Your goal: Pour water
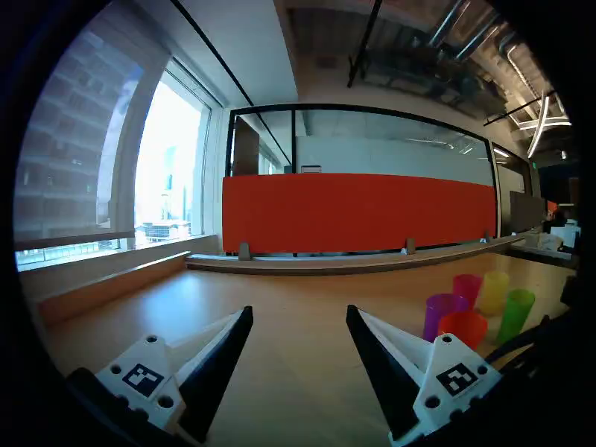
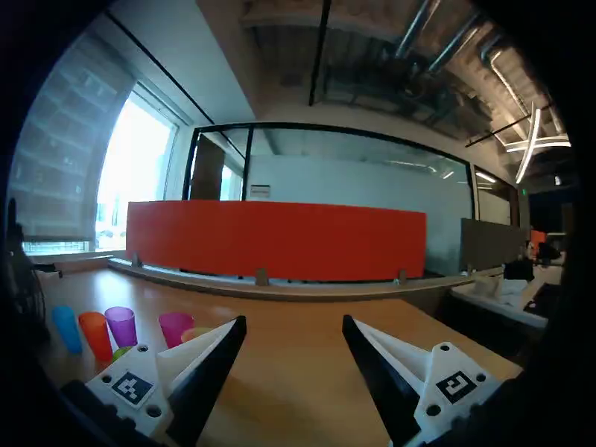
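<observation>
While I hold both grippers above the pale wooden tabletop [image 1: 298, 287], neither one grasps anything. My left gripper [image 1: 298, 308] has its two white, black-edged fingers spread wide, with bare wood showing between them. My right gripper [image 2: 293, 319] is spread just as wide, also with nothing between its fingers.

A cluster of upright, translucent cups stands on the table just right of my left gripper and left of my right one, so it lies between the two. From the left gripper view, the purple plastic cup [image 1: 441, 311] and the orange plastic cup [image 1: 463, 328] are nearest, right behind that gripper's right finger. The magenta plastic cup [image 1: 467, 287], yellow plastic cup [image 1: 494, 290] and green plastic cup [image 1: 515, 313] sit a little farther off. From the right gripper view, a blue plastic cup [image 2: 65, 328] stands at the left end of the group. I cannot tell whether any cup holds water.

Along the far edge of the table runs a long red partition panel [image 1: 357, 212], and a bright window [image 1: 167, 175] is at the far left.
</observation>
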Demonstrator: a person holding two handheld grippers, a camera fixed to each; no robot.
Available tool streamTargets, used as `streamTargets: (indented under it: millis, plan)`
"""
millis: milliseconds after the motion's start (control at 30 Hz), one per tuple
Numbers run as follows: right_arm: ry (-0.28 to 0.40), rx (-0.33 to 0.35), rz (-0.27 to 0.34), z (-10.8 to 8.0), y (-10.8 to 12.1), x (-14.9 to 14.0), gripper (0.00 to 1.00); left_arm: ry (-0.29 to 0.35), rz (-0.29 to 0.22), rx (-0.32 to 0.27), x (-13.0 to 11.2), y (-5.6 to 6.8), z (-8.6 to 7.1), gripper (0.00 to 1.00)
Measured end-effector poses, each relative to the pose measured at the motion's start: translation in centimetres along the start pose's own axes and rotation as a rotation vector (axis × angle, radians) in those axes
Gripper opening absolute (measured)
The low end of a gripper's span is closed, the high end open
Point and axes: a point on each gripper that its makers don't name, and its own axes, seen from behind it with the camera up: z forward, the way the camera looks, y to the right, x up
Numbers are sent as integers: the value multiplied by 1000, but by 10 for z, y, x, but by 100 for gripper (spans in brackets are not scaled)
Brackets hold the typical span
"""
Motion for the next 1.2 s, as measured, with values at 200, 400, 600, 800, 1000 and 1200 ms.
streamTargets:
  millis: [200, 400, 600, 800, 1000, 1200]
  plan:
    - [3, -1, 7, 7, -2, -12, 100, 0, 0, 0, 0, 0, 0, 93]
    - [25, 16, 19, 13, -5, -13, 100, 0, 0, 0, 0, 0, 0, 93]
    - [5, 4, 59, 22, 2, -23, 100, 0, 0, 0, 0, 0, 1, 93]
    - [-13, 7, 91, 25, -3, -35, 99, 0, 0, 0, 0, 0, 1, 93]
    - [-23, 16, 96, 26, -13, -40, 99, 0, 0, 0, 0, 0, 0, 93]
    - [-22, 8, 95, 26, -20, -39, 100, 0, 0, 0, 0, 0, 1, 93]
